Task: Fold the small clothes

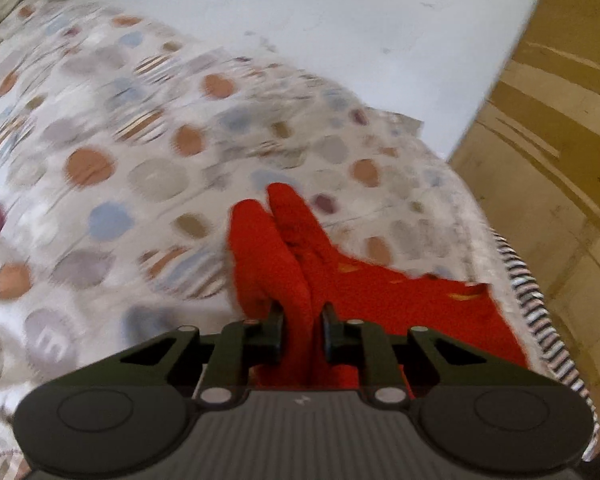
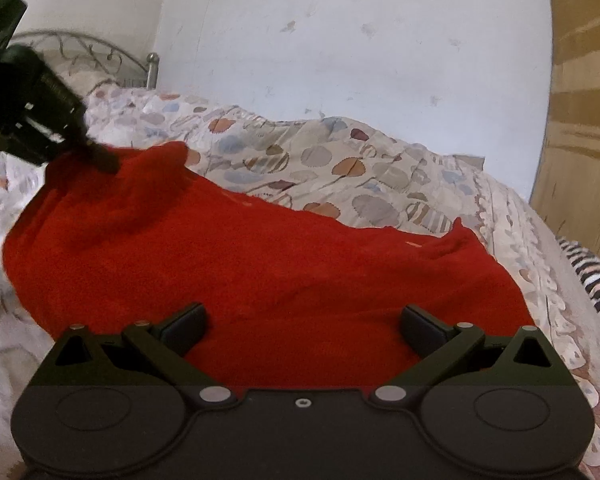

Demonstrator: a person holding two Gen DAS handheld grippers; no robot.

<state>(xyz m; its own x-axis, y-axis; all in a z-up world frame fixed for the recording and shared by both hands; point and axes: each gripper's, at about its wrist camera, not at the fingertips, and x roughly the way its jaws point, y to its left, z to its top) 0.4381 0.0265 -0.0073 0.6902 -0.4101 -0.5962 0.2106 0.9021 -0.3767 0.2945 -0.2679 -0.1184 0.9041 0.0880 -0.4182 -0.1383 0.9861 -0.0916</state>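
A small red knitted garment (image 2: 260,264) lies spread on a bed with a patterned cover. In the left wrist view my left gripper (image 1: 303,320) is shut on a bunched fold of the red garment (image 1: 284,248), which sticks up between the black fingers and is lifted off the cover. The right wrist view shows that same left gripper (image 2: 96,156) at the far left, pinching the garment's raised corner. My right gripper (image 2: 302,324) hovers low over the near edge of the garment with its jaws wide apart and nothing between them.
The bed cover (image 2: 340,160) has round orange, blue and grey shapes. A white wall (image 2: 340,40) stands behind the bed, a metal headboard (image 2: 100,52) at the back left, and a wooden panel (image 2: 580,120) at the right. Striped cloth (image 2: 596,276) lies at the bed's right edge.
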